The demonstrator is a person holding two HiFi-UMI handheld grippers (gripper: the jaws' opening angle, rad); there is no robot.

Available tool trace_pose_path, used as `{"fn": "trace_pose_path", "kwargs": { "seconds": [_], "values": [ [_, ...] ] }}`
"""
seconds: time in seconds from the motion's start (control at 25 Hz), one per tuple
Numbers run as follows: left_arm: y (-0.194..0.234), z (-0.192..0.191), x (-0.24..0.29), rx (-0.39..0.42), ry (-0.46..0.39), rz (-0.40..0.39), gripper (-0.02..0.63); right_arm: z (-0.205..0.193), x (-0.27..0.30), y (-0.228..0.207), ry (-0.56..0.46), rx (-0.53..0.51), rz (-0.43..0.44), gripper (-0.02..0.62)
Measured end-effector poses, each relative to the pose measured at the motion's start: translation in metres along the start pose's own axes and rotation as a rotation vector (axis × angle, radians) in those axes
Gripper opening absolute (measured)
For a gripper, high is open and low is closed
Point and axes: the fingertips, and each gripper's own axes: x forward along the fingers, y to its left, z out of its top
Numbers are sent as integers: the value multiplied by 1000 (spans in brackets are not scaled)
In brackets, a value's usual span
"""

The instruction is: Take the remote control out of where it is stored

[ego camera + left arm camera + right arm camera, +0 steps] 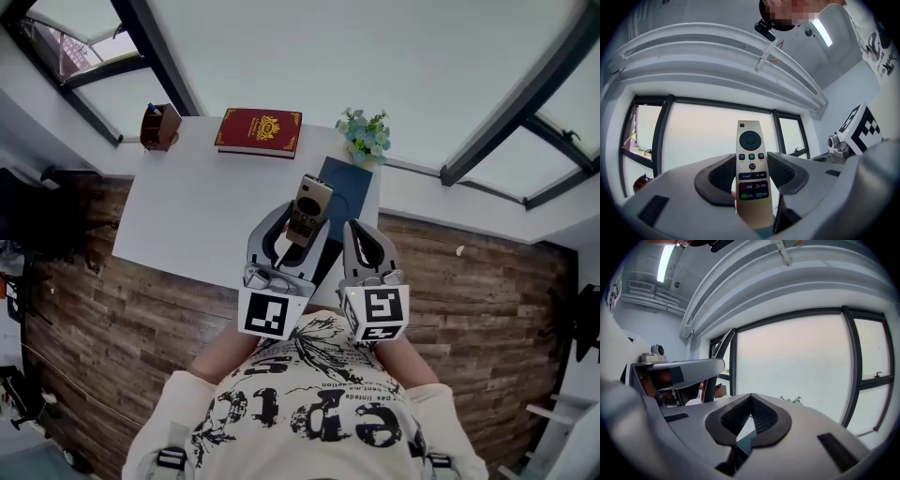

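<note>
A gold remote control (pixel 307 208) with dark buttons is held upright between the jaws of my left gripper (pixel 298 234), above the near edge of the white table (pixel 187 216). In the left gripper view the remote (pixel 751 159) stands button side toward the camera, and the left gripper (pixel 751 177) is shut on its lower half. My right gripper (pixel 356 234) hovers just to the right, apart from the remote. Its pads (pixel 761 416) meet, with nothing between them.
A dark blue flat case (pixel 349 187) lies on the table behind the grippers. A small potted plant (pixel 366 136) stands at the far right corner, a red book (pixel 260 130) at the back, and a brown pen holder (pixel 161 126) at the far left corner. Wood flooring surrounds the table.
</note>
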Motion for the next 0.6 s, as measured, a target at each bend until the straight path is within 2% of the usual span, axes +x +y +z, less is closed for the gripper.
{"fn": "trace_pose_path", "kwargs": {
  "seconds": [0.12, 0.36, 0.6],
  "values": [
    [-1, -2, 2, -10, 6, -4, 219, 2, -2, -1, -10, -6, -5, -2],
    [2, -11, 2, -85, 34, -2, 219, -1, -5, -2, -3, -20, -4, -2],
    [5, -16, 0, -87, 45, 28, 219, -1, -10, -3, -11, -23, 1, -2]
  ]
}}
